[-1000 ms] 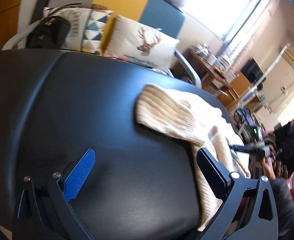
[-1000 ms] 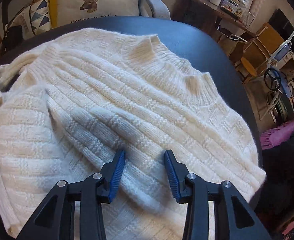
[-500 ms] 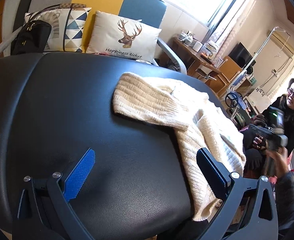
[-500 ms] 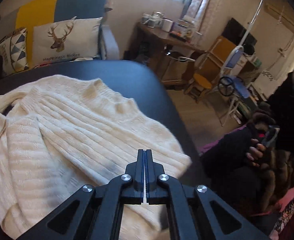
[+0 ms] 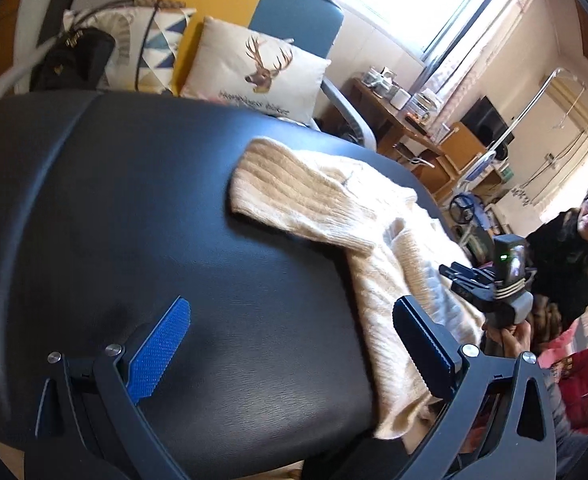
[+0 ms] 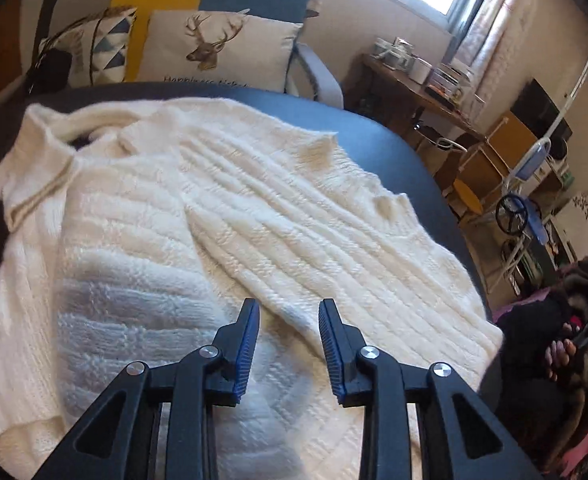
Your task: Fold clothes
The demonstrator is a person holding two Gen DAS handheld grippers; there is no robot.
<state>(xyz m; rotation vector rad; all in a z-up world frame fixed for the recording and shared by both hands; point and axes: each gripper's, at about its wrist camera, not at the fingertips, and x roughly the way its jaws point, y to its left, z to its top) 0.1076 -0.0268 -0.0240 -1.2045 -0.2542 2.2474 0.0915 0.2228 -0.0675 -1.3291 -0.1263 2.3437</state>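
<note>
1. The right gripper (image 6: 289, 338) is reopening partway, empty, above the cream sweater (image 6: 253, 216).
2. The left gripper (image 5: 294, 344) is hovering wide open; the sweater is lying beside its right finger.
3. Next fold is likely pending.

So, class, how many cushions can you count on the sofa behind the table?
2. The deer cushion sits in the middle of the sofa; the triangle-patterned cushion is to its left, behind a black bag. More may be hidden.

Blown-out window (image 5: 390, 4) glare, fisheye-warped edges
</note>
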